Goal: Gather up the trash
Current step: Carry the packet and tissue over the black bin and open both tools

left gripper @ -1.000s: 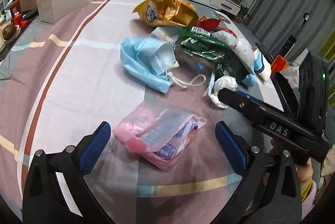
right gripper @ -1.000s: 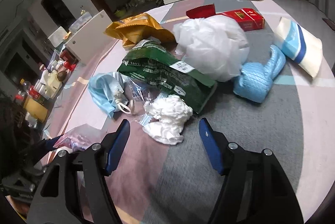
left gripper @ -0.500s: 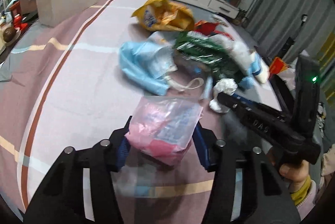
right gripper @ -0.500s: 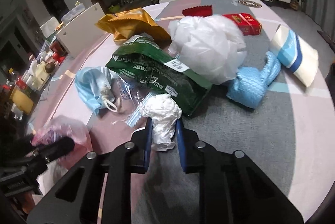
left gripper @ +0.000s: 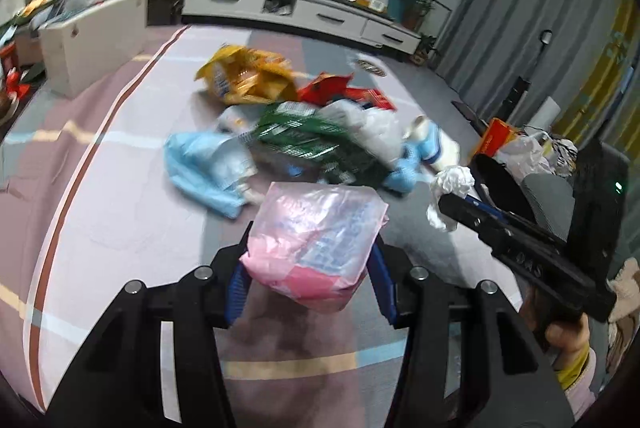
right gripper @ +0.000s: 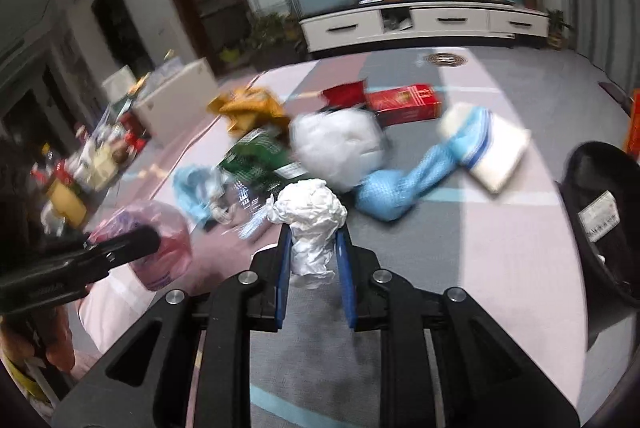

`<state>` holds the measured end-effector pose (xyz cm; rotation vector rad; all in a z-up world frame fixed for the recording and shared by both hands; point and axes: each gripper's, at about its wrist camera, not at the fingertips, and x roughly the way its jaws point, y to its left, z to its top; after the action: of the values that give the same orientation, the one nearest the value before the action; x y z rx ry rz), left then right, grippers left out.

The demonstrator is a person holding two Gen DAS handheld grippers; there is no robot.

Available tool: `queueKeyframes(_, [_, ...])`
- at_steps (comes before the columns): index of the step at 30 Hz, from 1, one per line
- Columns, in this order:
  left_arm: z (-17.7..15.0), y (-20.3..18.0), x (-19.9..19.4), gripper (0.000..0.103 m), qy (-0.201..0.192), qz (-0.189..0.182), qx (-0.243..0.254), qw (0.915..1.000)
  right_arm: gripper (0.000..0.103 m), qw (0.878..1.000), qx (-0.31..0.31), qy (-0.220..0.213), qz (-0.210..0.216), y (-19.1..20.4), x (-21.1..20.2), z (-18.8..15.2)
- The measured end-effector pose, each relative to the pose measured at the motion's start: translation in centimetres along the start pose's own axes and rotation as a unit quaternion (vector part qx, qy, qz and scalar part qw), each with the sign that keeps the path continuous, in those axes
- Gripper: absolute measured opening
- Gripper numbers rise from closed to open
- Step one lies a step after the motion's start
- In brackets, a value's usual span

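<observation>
Above striped table cover [left gripper: 100,212]: left gripper [left gripper: 310,280] pinching pink packet [left gripper: 316,240], right gripper [right gripper: 314,260] pinching white paper wad [right gripper: 310,224]; 2 pieces lifted, heap of litter [left gripper: 312,140] left, black bin [right gripper: 600,212] near

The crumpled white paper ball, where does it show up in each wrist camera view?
Left wrist view: the crumpled white paper ball is at centre right, pinched at the tip of the right gripper.
Right wrist view: the ball is at bottom centre, clamped between that gripper's own blue fingers.
Shared landmark: the green snack bag in the trash pile.
</observation>
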<state>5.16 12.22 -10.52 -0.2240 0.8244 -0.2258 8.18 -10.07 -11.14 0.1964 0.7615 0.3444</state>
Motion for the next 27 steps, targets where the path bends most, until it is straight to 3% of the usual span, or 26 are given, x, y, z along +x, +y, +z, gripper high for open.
queueKeyframes(13, [1.0,-11.0,2.6,0.053,0.004,-0.064,0.076,0.9950,0.023,0.989,0.103,-0.082,-0.064,-9.2,-6.4,0.8])
queueKeyframes(20, [2.5,-16.2,5.1,0.053,0.014,-0.086,0.098,0.9913,0.023,0.972,0.181,-0.100,-0.114,-15.7,-8.6,0.2])
queueKeyframes(27, [4.2,-21.9,8.3,0.054,0.009,-0.121,0.115,0.9860,0.023,0.954,0.247,-0.107,-0.134,-20.9,-9.7,-0.6])
